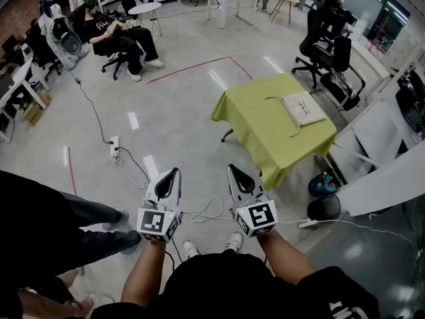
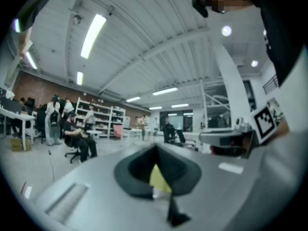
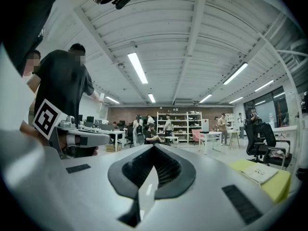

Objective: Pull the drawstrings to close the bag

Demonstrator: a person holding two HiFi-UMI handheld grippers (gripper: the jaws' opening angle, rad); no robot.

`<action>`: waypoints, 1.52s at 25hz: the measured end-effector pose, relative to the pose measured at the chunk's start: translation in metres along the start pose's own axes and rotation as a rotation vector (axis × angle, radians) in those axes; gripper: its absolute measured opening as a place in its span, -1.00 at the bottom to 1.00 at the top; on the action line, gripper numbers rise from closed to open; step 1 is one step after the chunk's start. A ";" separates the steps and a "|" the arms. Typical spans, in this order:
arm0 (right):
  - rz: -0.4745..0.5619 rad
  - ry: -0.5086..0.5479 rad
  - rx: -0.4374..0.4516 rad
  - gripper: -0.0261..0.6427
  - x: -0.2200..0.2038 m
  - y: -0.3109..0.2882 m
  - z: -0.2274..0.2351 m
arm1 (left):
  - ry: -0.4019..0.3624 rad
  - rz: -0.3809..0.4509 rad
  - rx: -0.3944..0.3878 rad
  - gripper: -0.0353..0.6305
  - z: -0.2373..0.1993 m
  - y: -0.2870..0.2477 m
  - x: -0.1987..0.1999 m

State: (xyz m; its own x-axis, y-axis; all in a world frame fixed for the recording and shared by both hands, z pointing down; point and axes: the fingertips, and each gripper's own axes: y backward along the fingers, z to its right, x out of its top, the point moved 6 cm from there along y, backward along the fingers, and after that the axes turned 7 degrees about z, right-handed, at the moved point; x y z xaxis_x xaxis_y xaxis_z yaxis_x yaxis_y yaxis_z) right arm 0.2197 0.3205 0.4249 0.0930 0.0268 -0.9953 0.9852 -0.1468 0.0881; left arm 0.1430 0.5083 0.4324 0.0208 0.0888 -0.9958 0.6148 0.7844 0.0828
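In the head view the left gripper (image 1: 172,175) and the right gripper (image 1: 234,173) are held side by side at the lower centre of the frame, above grey floor (image 1: 172,105) crossed by cables (image 1: 206,214). Each gripper's own view shows its jaws pressed together at the tips, nothing between them. The bag (image 1: 303,107), pale and flat, lies on a table (image 1: 265,128) draped in yellow-green cloth at centre right, well apart from both grippers; its drawstrings (image 1: 273,98) trail loose over the cloth. In the right gripper view the bag appears at the lower right edge. A yellow sliver behind the left gripper's jaws may be that cloth.
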 end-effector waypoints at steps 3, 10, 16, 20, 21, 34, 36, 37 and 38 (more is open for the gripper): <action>0.003 0.001 0.011 -0.94 0.000 -0.003 -0.004 | -0.004 0.006 0.003 -0.88 -0.002 0.001 0.003; -0.019 0.012 0.015 -0.94 -0.004 -0.002 -0.021 | -0.005 -0.007 0.009 -0.88 -0.009 0.018 -0.002; 0.016 -0.005 0.003 -0.94 0.000 -0.010 -0.041 | -0.009 -0.004 0.006 -0.88 -0.028 0.034 -0.004; 0.007 -0.005 -0.012 -0.94 -0.004 -0.010 -0.055 | -0.007 -0.004 -0.019 -0.88 -0.037 0.042 -0.005; 0.004 -0.007 -0.016 -0.94 -0.004 -0.010 -0.058 | -0.009 -0.008 -0.029 -0.88 -0.038 0.044 -0.006; 0.007 -0.031 -0.063 -0.94 -0.017 -0.041 -0.033 | 0.009 -0.015 -0.076 -0.88 -0.052 -0.005 -0.016; 0.014 -0.037 -0.064 -0.94 -0.018 -0.051 -0.020 | 0.003 -0.021 -0.074 -0.88 -0.054 -0.019 -0.016; 0.018 -0.040 -0.063 -0.94 -0.018 -0.056 -0.013 | 0.000 -0.025 -0.073 -0.88 -0.055 -0.027 -0.016; 0.022 -0.043 -0.063 -0.94 -0.017 -0.062 -0.006 | -0.002 -0.028 -0.072 -0.88 -0.056 -0.036 -0.015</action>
State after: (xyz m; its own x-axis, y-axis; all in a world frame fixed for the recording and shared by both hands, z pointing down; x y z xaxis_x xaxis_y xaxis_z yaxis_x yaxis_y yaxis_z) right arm 0.1580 0.3350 0.4369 0.1096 -0.0187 -0.9938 0.9902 -0.0847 0.1108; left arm 0.0761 0.5134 0.4465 0.0062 0.0646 -0.9979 0.5565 0.8289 0.0571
